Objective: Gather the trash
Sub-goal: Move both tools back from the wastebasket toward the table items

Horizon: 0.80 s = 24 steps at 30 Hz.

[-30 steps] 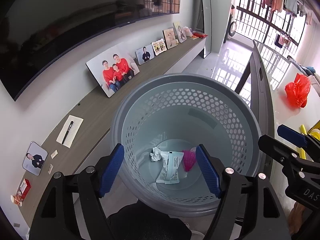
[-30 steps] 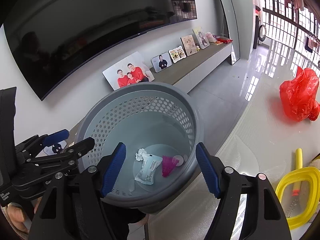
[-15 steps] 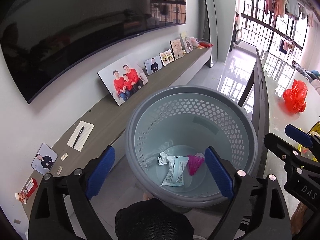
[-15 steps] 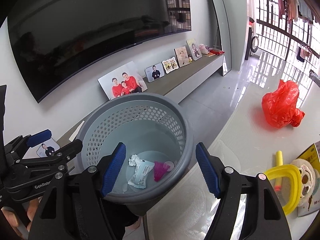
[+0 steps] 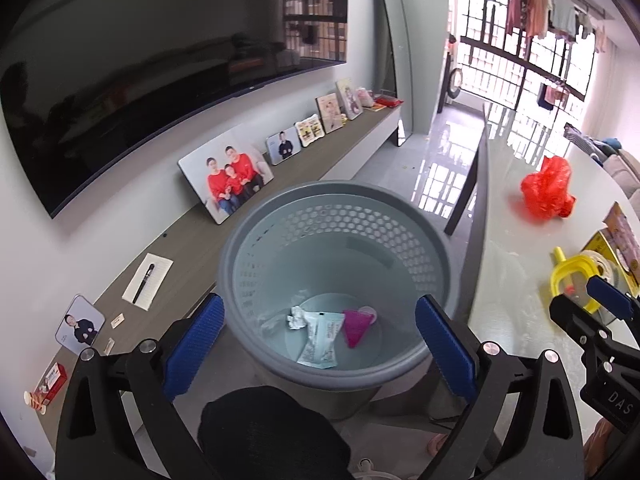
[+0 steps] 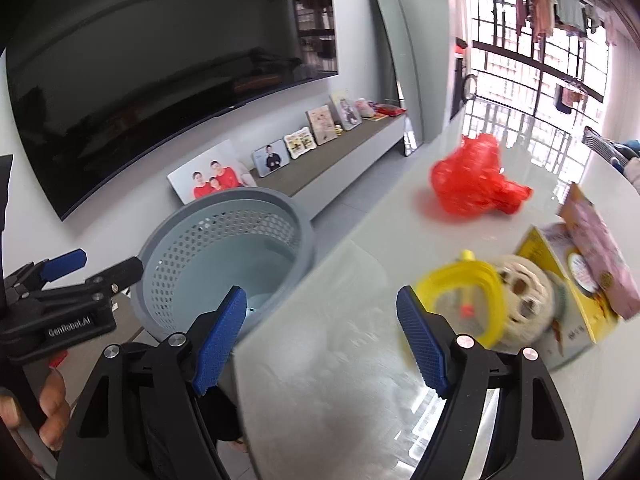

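A: Item one, the receptacle?
B: Grey perforated waste basket (image 5: 336,216), upright, beside the edge of the white tabletop (image 6: 360,360). On its floor lie a crumpled white scrap (image 5: 297,317), a white printed sachet (image 5: 320,338) and a pink wrapper (image 5: 356,325), close together, the sachet between the other two.

A: Item two, the grippers?
B: Left gripper (image 5: 318,346), jaws wide, nothing between them; it hangs above the basket's near rim, looking down into it. Right gripper (image 6: 320,340), jaws wide, nothing held; it hangs over the tabletop just past the basket, and its view is blurred.

A: Item three, trash not in the basket?
B: One crumpled red plastic bag (image 6: 476,188), lying on the tabletop, well apart from the basket and beyond the right gripper.

A: Other goods on the tabletop?
B: Yellow plastic-framed object (image 6: 460,300), exact kind unclear through blur; a round cream plush toy (image 6: 524,300) touching it; a yellow picture book (image 6: 568,276) behind both.

A: Surroundings?
B: Wall-mounted television (image 5: 160,60); a long low shelf (image 5: 328,152) under it carrying a row of framed photos, the largest a family photo (image 5: 226,174); a notepad with pen (image 5: 147,280); a leaning mirror (image 5: 394,64).
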Tool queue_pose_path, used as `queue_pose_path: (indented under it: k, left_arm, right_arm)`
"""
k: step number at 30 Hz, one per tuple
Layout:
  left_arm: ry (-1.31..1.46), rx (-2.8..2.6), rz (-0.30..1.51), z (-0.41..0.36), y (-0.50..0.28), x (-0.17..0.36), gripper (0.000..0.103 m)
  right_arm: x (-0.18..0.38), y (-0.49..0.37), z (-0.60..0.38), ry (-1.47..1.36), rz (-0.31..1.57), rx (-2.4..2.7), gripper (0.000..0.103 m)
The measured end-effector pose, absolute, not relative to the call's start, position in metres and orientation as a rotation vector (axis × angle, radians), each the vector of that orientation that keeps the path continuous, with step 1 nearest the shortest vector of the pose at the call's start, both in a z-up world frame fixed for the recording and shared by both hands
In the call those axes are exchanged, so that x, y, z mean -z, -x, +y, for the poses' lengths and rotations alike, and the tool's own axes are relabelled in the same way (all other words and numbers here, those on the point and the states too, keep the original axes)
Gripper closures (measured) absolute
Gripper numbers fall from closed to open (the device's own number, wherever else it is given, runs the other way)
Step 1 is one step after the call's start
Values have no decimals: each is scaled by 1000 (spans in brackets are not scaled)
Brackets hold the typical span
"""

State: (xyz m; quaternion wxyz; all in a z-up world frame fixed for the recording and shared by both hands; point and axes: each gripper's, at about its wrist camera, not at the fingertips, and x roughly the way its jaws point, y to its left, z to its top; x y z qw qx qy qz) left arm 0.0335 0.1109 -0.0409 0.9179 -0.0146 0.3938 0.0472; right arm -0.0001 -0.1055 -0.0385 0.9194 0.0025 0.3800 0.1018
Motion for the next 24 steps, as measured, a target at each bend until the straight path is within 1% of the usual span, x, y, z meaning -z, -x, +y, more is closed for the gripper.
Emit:
queue_pose_path:
  k: [11,18,24]
  left_arm:
    - [0,18,806,37,-35,40,7]
    - [-38,73,815,-11,-37,44,7]
    - [-57,83,822,-34,-43,43,7]
  right_arm:
    - [21,47,-201,-33,704,-10,29]
    - [8,48,-259,-36,664,80,29]
    - [6,29,-296,-16,659,144,29]
